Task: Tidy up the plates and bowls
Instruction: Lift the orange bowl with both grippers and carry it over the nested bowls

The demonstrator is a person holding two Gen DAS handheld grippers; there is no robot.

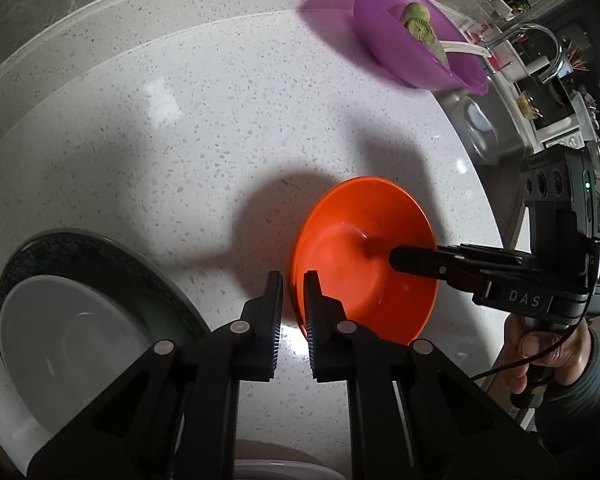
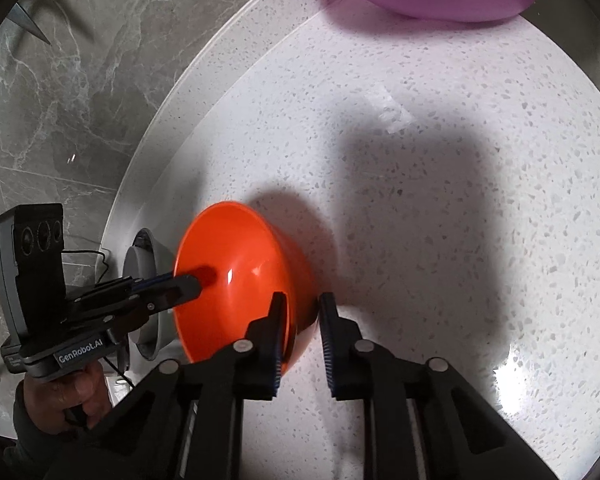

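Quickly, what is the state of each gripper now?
Left gripper: closed on the near rim of the orange bowl.
Right gripper: closed on the same bowl's opposite rim.

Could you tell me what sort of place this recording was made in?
Most likely a home kitchen: a speckled white countertop, a curved chrome faucet over a steel sink, and bowls, orange and purple.
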